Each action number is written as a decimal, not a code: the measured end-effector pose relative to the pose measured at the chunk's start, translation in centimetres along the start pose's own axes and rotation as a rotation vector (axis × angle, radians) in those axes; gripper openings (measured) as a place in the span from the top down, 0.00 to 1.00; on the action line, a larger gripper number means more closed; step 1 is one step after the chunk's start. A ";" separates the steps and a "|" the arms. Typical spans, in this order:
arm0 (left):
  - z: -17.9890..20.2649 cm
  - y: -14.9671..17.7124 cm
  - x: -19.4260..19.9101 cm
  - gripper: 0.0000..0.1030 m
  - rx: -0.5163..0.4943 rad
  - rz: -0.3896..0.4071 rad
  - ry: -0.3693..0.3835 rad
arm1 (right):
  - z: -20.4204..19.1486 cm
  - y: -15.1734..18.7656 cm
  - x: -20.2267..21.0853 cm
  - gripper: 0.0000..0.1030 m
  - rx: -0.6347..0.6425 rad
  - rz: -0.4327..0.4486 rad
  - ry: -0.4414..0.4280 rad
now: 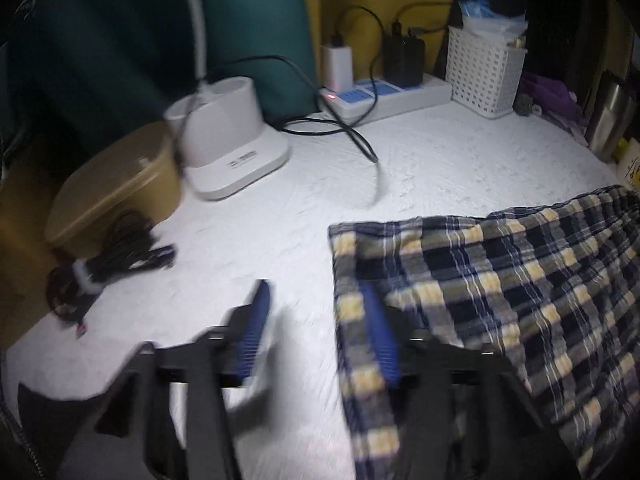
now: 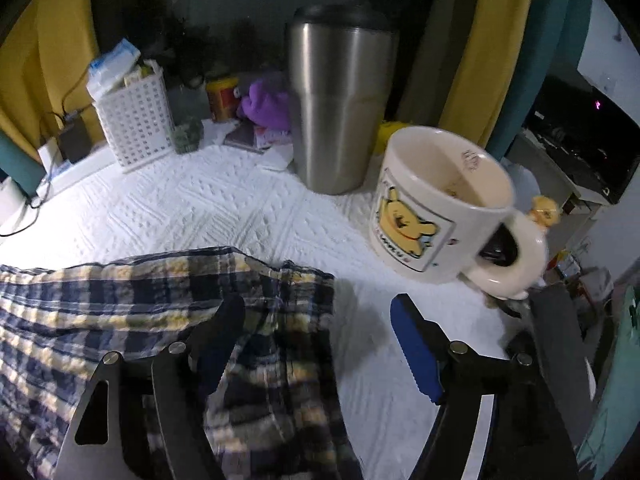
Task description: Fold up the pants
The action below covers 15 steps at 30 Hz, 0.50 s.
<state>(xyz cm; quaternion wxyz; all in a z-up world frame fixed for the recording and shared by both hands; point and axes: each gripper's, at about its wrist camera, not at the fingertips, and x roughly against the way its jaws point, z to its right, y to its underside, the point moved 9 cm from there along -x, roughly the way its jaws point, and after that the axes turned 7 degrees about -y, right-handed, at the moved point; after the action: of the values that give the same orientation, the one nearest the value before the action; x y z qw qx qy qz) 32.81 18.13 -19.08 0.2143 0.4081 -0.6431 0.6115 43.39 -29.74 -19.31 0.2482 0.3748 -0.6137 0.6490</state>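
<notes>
The plaid pants (image 1: 500, 300) are being shown lying flat on the white quilted cover (image 1: 460, 160), their long axis running side to side between the two grippers. One end is being straddled by the left gripper (image 1: 320, 336): its fingers are being held wide apart, the right-hand pad over the cloth's edge and the left-hand pad over bare cover. The other end is being straddled the same way by the right gripper (image 2: 320, 344) — fingers spread, one over the plaid, one over the cover — so nothing is being clamped yet. Each gripper is being kept at its own end, neither seeming nearer; whether the pads are touching the fabric cannot be told.

As for containers, packets — blue and white — are being held in the white lattice basket (image 2: 134, 128). The Pooh mug (image 2: 440, 204) is being shown with only faint staining inside, just beside the right gripper. The steel tumbler (image 2: 338, 108) is being kept lidded, its contents hidden.
</notes>
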 end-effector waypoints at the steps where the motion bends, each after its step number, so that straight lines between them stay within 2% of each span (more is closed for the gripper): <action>1: -0.4 0.5 0.7 0.48 0.009 0.005 0.001 | 0.0 0.1 0.5 0.25 0.000 0.004 -0.001; 7: -1.2 3.1 3.5 0.48 0.044 0.015 0.004 | -0.1 1.7 3.4 0.25 0.001 0.023 -0.019; 15: -0.1 6.3 6.9 0.48 0.039 0.050 0.050 | -0.9 4.8 6.5 0.25 0.012 0.034 -0.044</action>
<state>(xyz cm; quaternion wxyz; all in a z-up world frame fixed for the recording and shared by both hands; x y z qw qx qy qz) 23.91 15.89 -17.58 0.2067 0.3805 -0.6356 0.6392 35.61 -30.37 -17.10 0.2209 0.3801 -0.6214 0.6485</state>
